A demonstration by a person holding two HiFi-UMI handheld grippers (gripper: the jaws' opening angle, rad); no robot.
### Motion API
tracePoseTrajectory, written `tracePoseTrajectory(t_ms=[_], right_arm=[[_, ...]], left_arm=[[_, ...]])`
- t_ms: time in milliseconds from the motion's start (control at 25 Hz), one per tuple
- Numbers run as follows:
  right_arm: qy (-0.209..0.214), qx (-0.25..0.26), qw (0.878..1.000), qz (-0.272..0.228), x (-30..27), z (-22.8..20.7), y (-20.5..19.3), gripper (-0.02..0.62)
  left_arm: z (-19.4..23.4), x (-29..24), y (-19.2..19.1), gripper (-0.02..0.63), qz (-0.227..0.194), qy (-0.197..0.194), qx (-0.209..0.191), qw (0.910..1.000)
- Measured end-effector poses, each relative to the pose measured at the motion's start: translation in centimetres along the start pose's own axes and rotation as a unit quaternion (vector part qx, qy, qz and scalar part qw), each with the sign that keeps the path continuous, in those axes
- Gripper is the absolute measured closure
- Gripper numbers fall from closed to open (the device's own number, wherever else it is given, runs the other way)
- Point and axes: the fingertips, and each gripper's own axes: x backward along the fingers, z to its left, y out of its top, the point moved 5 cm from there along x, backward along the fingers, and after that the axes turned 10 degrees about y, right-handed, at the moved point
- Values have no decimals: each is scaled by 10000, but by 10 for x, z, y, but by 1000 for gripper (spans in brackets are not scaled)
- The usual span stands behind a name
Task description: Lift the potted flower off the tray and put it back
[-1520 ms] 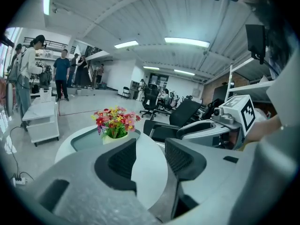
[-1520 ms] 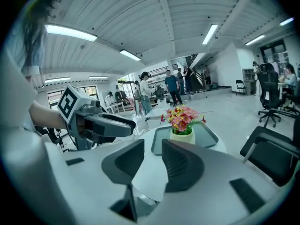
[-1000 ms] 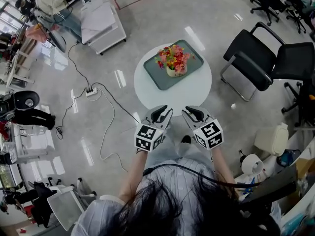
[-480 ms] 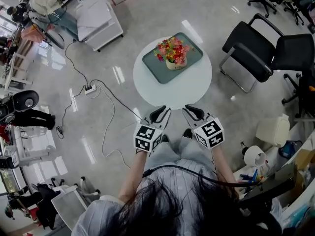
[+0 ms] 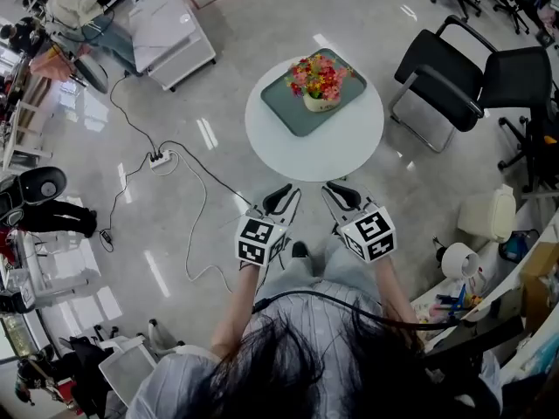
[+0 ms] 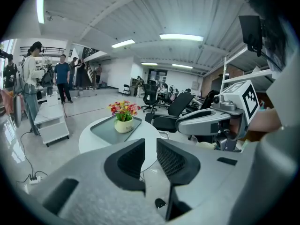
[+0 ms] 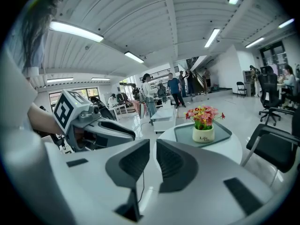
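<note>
The potted flower [image 5: 320, 84], red, pink and yellow blooms in a cream pot, stands upright on the grey-green tray [image 5: 297, 114] on the round white table [image 5: 319, 151]. Both grippers hover side by side short of the table's near edge, well away from the pot. My left gripper [image 5: 286, 192] is shut and empty. The jaws of my right gripper [image 5: 337, 190] are closing, almost together, with nothing between them. In the left gripper view the flower [image 6: 124, 116] shows beyond the left gripper [image 6: 150, 144]. The right gripper view has the flower [image 7: 204, 123] right of the right gripper [image 7: 152, 145].
Two black chairs [image 5: 472, 77] stand right of the table. A power strip [image 5: 160, 160] with cables lies on the floor to the left. A white cabinet [image 5: 170, 33] is at the upper left, a white bin [image 5: 487, 214] at the right. People stand far off [image 6: 62, 78].
Both grippers have drawn back from the table's near edge, and their jaws have narrowed. The table with tray and flower now sits farther off in the head view.
</note>
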Motion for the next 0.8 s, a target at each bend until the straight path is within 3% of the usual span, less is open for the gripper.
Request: tracePoseTrajectory(t_ms=[800], right_arm=[[-587,-34,9983,-27,-10,92,-19,532]], left_arm=[[18,78,-39,518,-193,-367,-80,9991]])
